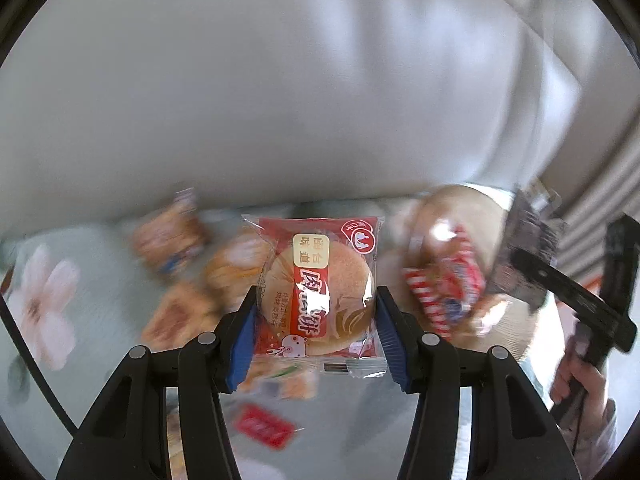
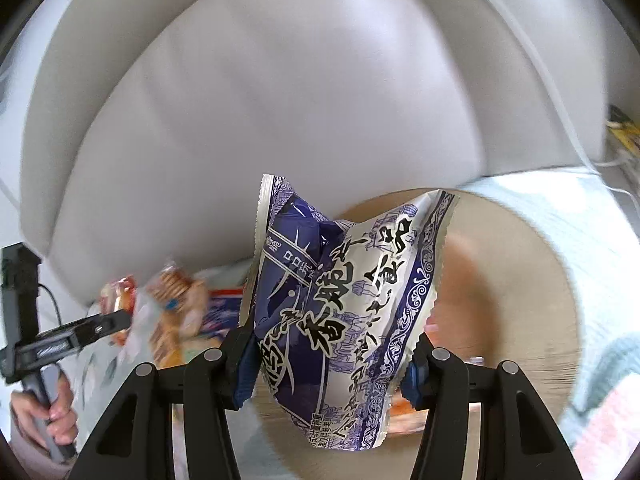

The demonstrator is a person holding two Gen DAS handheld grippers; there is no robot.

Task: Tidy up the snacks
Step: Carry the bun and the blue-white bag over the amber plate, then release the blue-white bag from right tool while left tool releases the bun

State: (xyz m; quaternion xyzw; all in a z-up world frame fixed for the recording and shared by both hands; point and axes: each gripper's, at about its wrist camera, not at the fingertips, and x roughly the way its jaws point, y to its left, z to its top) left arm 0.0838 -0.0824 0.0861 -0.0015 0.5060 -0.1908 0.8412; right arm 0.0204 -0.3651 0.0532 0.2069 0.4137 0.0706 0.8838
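Note:
My left gripper (image 1: 316, 304) is shut on a red packet with a round cake (image 1: 318, 286), held above the flowered cloth. My right gripper (image 2: 332, 354) is shut on a blue and white snack bag (image 2: 340, 308), held over a round tan basket (image 2: 520, 280). In the left wrist view the right gripper (image 1: 532, 256) shows at the right above the same basket (image 1: 508, 320), with a red and white striped packet (image 1: 444, 280) below it. Several orange snack packets (image 1: 176, 240) lie blurred on the cloth.
A pale grey sofa back (image 1: 280, 80) fills the far side in both views. The cloth (image 1: 80, 288) has a pink flower print. A small red packet (image 1: 264, 426) lies near. My left gripper (image 2: 80, 332) and hand show at the left of the right wrist view.

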